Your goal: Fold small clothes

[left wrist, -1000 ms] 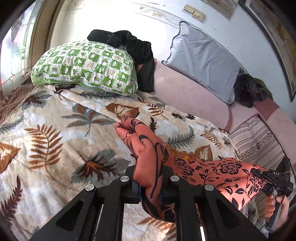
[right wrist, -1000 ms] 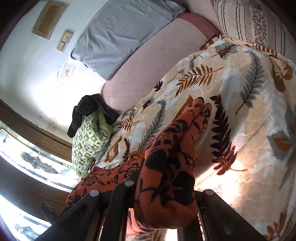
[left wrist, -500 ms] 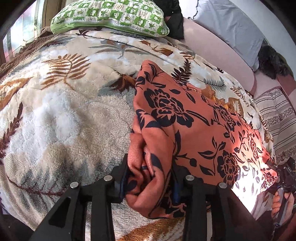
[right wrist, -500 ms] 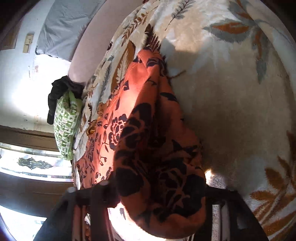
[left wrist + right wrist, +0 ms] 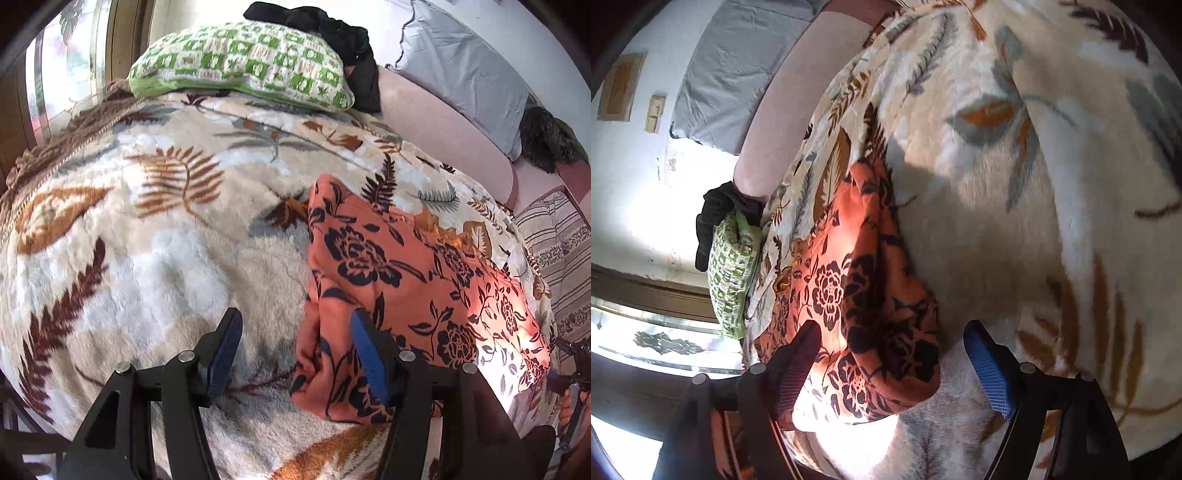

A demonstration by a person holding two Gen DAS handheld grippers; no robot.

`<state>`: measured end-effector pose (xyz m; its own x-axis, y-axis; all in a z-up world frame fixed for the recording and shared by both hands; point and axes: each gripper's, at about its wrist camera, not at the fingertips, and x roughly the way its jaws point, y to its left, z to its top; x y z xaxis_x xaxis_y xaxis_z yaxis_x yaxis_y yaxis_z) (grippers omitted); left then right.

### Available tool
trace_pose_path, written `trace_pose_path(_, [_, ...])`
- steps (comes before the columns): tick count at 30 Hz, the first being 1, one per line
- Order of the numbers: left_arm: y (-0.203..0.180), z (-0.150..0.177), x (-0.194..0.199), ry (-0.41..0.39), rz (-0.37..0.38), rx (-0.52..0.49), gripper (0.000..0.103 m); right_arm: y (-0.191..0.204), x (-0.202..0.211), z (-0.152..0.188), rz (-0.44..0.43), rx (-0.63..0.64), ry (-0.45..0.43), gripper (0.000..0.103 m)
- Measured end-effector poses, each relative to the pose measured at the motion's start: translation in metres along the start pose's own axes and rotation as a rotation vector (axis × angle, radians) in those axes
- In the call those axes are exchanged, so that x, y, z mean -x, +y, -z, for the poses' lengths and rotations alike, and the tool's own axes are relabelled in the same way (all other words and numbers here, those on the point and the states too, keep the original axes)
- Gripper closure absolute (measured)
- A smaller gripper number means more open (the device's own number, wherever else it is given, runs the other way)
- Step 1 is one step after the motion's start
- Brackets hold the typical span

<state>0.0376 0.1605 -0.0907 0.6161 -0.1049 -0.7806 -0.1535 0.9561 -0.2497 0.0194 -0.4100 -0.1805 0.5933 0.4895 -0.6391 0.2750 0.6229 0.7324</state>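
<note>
An orange garment with a black flower print (image 5: 399, 280) lies spread flat on the leaf-patterned blanket (image 5: 155, 236). My left gripper (image 5: 295, 350) is open; its near corner of the garment lies between the blue pads, and the right pad (image 5: 365, 350) rests over the cloth. In the right wrist view the same garment (image 5: 864, 295) lies bunched at its near end, and my right gripper (image 5: 890, 358) is open around that end without gripping it. The right gripper also shows at the left wrist view's right edge (image 5: 572, 358).
A green checked pillow (image 5: 243, 62) and a black garment (image 5: 351, 55) lie at the head of the bed. A grey pillow (image 5: 461, 70) leans on the pink headboard (image 5: 443, 125). A striped cushion (image 5: 557, 254) lies right. A window (image 5: 66, 74) is at the left.
Both grippers lowered the lifted garment onto the blanket, where it spread flat, then opened and let go of it.
</note>
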Motion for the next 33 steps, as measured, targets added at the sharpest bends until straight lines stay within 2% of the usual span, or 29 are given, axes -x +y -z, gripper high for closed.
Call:
trace_pose_path(3, [-0.008,-0.033,-0.015,-0.019,0.028,-0.079,0.041,0.026,-0.003,-0.03,0.045,0.137,-0.011,0.021])
trace_pose_path(7, [-0.023,-0.073,-0.062,0.053,0.085,-0.161,0.041,0.063,-0.042,-0.072,0.042,0.283,0.048,0.021])
trace_pose_path(9, [-0.029,-0.085,-0.085,0.093,0.072,-0.182,0.041,0.072,-0.062,-0.087,0.085,0.318,0.066,0.021])
trace_pose_path(11, [-0.033,-0.09,-0.101,0.121,0.092,-0.198,0.041,0.077,-0.081,-0.099,0.119,0.341,0.081,0.022])
trace_pose_path(12, [-0.035,-0.092,-0.108,0.129,0.08,-0.201,0.045,0.078,-0.089,-0.102,0.141,0.349,0.073,0.022])
trace_pose_path(13, [-0.037,-0.092,-0.114,0.138,0.077,-0.217,0.063,0.079,-0.095,-0.104,0.152,0.358,0.079,0.026])
trace_pose_path(14, [-0.04,-0.093,-0.119,0.148,0.067,-0.241,0.075,0.078,-0.1,-0.106,0.156,0.364,0.09,0.043])
trace_pose_path(15, [-0.043,-0.093,-0.122,0.157,0.045,-0.262,0.097,0.077,-0.104,-0.107,0.16,0.376,0.11,0.058])
trace_pose_path(16, [-0.044,-0.094,-0.122,0.16,0.045,-0.272,0.099,0.081,-0.11,-0.105,0.186,0.406,0.13,0.081])
trace_pose_path(17, [-0.046,-0.095,-0.119,0.146,0.054,-0.28,0.1,0.086,-0.112,-0.102,0.219,0.449,0.132,0.088])
trace_pose_path(18, [-0.049,-0.096,-0.111,0.114,0.051,-0.3,0.1,0.093,-0.114,-0.099,0.242,0.489,0.13,0.094])
trace_pose_path(21, [-0.06,-0.106,-0.08,-0.021,0.058,-0.343,0.1,0.12,-0.089,-0.09,0.275,0.6,0.014,0.095])
trace_pose_path(23, [-0.063,-0.112,-0.082,-0.043,0.068,-0.354,0.1,0.133,-0.074,-0.092,0.289,0.633,-0.068,0.095])
trace_pose_path(24, [-0.064,-0.112,-0.095,-0.023,0.046,-0.362,0.099,0.134,-0.075,-0.096,0.311,0.629,-0.089,0.095])
trace_pose_path(26, [-0.057,-0.106,-0.134,0.109,-0.048,-0.356,0.096,0.122,-0.092,-0.106,0.363,0.594,-0.084,0.093])
trace_pose_path(27, [-0.052,-0.101,-0.146,0.159,-0.078,-0.342,0.094,0.109,-0.107,-0.11,0.37,0.557,-0.032,0.091])
trace_pose_path(28, [-0.048,-0.098,-0.141,0.139,-0.066,-0.325,0.094,0.094,-0.12,-0.113,0.369,0.498,0.04,0.091])
trace_pose_path(29, [-0.046,-0.098,-0.13,0.116,-0.051,-0.308,0.09,0.081,-0.125,-0.112,0.355,0.441,0.071,0.091])
trace_pose_path(31, [-0.044,-0.097,-0.102,0.088,-0.018,-0.297,0.063,0.072,-0.106,-0.106,0.301,0.384,0.003,0.089])
trace_pose_path(33, [-0.045,-0.091,-0.065,0.017,-0.029,-0.309,0.053,0.072,-0.082,-0.099,0.289,0.367,-0.036,0.081])
